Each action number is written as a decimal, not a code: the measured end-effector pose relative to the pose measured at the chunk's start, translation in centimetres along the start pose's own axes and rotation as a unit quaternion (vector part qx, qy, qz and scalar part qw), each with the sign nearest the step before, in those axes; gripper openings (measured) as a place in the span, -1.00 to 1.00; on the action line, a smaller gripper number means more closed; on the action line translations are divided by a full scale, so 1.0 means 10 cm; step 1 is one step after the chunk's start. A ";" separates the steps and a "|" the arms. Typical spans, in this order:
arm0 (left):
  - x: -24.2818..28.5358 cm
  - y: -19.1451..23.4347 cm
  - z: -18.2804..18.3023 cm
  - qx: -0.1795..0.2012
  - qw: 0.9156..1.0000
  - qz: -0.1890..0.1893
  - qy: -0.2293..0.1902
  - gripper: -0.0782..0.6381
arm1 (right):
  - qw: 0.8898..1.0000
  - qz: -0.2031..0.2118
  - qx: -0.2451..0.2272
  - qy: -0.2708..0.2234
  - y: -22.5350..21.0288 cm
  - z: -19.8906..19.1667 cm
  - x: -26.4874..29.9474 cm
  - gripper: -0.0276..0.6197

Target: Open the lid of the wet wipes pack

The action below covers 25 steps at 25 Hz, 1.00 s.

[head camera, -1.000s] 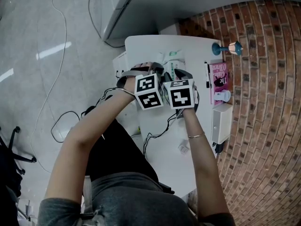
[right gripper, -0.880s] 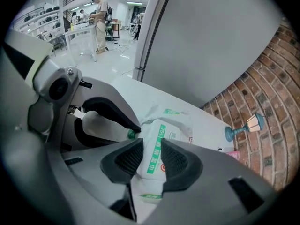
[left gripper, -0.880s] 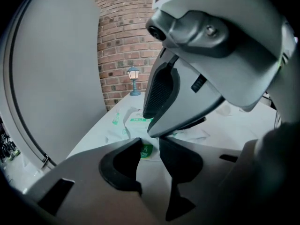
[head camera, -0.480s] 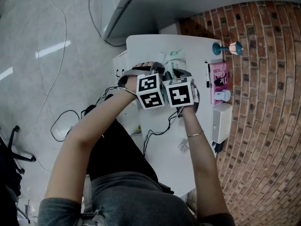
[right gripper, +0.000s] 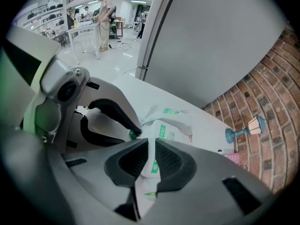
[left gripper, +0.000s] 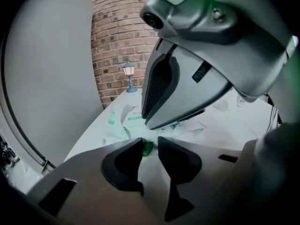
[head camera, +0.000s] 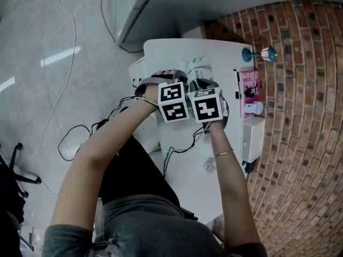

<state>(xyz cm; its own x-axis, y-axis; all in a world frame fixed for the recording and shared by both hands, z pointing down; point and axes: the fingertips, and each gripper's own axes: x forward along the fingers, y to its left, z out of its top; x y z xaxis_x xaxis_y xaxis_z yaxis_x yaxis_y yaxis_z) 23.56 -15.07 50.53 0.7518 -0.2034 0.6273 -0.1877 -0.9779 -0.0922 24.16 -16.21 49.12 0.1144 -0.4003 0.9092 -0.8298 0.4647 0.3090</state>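
The wet wipes pack [head camera: 195,64], white with green print, lies on the white table [head camera: 177,48] under both grippers. In the right gripper view my right gripper [right gripper: 151,159] has just been closing, and its pads pinch the pack's white film [right gripper: 161,135]. My left gripper [left gripper: 149,150] has just been narrowing. Its jaws still stand apart, with a small green tab [left gripper: 147,147] between their tips and the pack [left gripper: 125,120] beyond. In the right gripper view, one left fingertip [right gripper: 134,131] touches that green tab [right gripper: 132,135]. The right gripper's body fills the upper part of the left gripper view.
A small blue lamp figurine [head camera: 259,53] stands at the table's far right by the brick wall. Below it lie a pink book [head camera: 250,87] and a white box [head camera: 252,138]. Cables [head camera: 179,149] trail across the table's near part and the floor. A grey cabinet [head camera: 161,4] stands behind.
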 end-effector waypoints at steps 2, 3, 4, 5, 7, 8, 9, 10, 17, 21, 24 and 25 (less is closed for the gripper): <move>0.01 0.01 0.00 -0.002 1.000 -0.004 0.005 -0.46 | 1.000 0.006 0.009 -0.002 0.00 0.01 0.00 -0.76; 0.01 0.01 0.00 -0.004 1.000 -0.006 0.007 -0.46 | 1.000 0.009 0.013 -0.002 -0.01 0.01 -0.01 -0.77; 0.02 0.01 0.00 -0.005 1.000 -0.009 0.010 -0.46 | 1.000 0.012 0.016 -0.003 -0.01 0.00 -0.01 -0.77; 0.02 0.01 0.00 -0.007 1.000 -0.011 0.012 -0.46 | 1.000 0.015 0.019 -0.003 -0.01 0.00 -0.01 -0.77; 0.02 0.01 -0.01 -0.009 1.000 -0.015 0.017 -0.46 | 0.999 0.020 0.025 -0.004 -0.01 0.00 -0.02 -0.77; 0.02 0.00 -0.01 -0.010 1.000 -0.016 0.019 -0.47 | 0.999 0.022 0.027 -0.005 -0.01 0.00 -0.02 -0.77; 0.03 0.00 -0.01 -0.010 1.000 -0.017 0.021 -0.47 | 0.999 0.022 0.028 -0.007 -0.02 0.01 -0.03 -0.77; 0.03 0.00 -0.01 -0.009 1.000 -0.017 0.022 -0.47 | 0.999 0.021 0.028 -0.010 -0.02 0.01 -0.03 -0.77; 0.04 -0.01 -0.02 -0.002 1.000 -0.015 0.024 -0.49 | 1.000 0.016 0.022 -0.010 -0.02 0.00 -0.03 -0.78; 0.04 -0.01 -0.03 -0.004 0.999 -0.019 0.027 -0.50 | 0.999 0.015 0.025 -0.026 -0.04 0.06 -0.05 -0.79; 0.04 0.00 -0.03 -0.004 0.999 -0.019 0.029 -0.51 | 0.999 0.022 0.030 -0.012 -0.01 0.01 -0.06 -0.79; 0.04 0.00 -0.03 -0.005 0.999 -0.020 0.029 -0.51 | 0.999 0.022 0.029 -0.011 -0.01 0.01 -0.06 -0.80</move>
<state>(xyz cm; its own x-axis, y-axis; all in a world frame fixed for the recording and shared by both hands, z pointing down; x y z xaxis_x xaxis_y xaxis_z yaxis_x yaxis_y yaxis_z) 23.70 -15.16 51.00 0.7211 -0.1617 0.6737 -0.1651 -0.9845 -0.0596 24.15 -16.11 48.48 0.0649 -0.3975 0.9153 -0.8641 0.4364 0.2508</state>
